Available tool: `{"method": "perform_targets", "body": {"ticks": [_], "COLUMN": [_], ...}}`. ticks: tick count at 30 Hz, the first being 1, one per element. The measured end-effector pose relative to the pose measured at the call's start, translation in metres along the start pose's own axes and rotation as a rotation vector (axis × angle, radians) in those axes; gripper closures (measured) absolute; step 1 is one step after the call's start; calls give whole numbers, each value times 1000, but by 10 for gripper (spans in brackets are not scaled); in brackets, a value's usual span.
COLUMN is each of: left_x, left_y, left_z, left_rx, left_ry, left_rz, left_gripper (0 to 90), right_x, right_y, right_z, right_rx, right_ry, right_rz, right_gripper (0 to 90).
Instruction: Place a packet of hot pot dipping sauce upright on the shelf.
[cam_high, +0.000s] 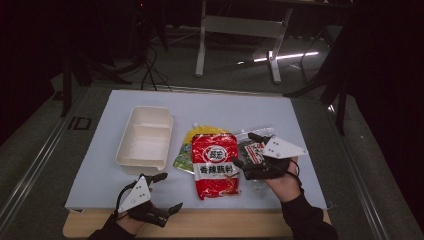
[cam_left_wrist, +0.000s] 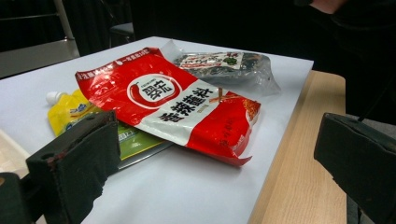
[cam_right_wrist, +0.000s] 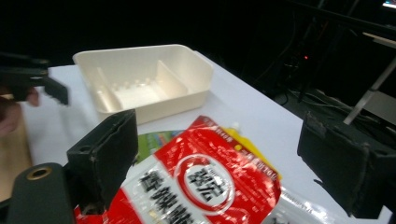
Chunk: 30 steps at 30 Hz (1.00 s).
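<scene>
Dark room, white desk frame (cam_high: 240, 30) behind

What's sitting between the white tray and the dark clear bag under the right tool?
The red packet, lying on top of a yellow-green pouch, fills that stretch between the white tray and the dark bag; the high view shows it.

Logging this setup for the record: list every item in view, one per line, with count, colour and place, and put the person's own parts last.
White sheet: one, covers the wooden table.
Tray: one, cream, two compartments, empty, left on the sheet.
Red packet: one, red and white, centre, lying over the yellow pouch.
Yellow pouch: one, yellow and green, under the red packet.
Clear packet: one, dark contents, right of the red packet.
Left gripper: black, open, near edge.
Right gripper: black, open, over the clear packet.
</scene>
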<state>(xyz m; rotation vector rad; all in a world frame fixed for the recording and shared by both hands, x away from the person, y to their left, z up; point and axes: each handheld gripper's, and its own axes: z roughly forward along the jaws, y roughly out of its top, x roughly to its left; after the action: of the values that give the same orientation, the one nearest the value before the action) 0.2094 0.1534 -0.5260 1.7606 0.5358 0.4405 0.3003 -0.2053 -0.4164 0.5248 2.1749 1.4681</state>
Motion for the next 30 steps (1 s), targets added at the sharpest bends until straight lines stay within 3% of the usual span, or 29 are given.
{"method": "perform_targets", "body": {"ticks": [2,6,10,20,30], "left_x": [0,0,0,0,1], "left_y": [0,0,0,-1,-2], "left_z": [0,0,0,1,2], "left_rx": [2,3,7,17,27], "left_ry": [2,-2,-5,-10,-13], "left_rz": [3,2,1,2,6], "left_gripper": [15,15,15,15,15], "right_x": [-5,-19,-28,-50,-74], "right_y": [1,2,1,-8,-34], "right_z": [8,24,36,64,93], "right_rx": [19,50,76,136,246], "right_ry": [6,34,27,66,92], "right_rz": [-15,1,1,62,127], "right_gripper": [131,136,139,155,177]}}
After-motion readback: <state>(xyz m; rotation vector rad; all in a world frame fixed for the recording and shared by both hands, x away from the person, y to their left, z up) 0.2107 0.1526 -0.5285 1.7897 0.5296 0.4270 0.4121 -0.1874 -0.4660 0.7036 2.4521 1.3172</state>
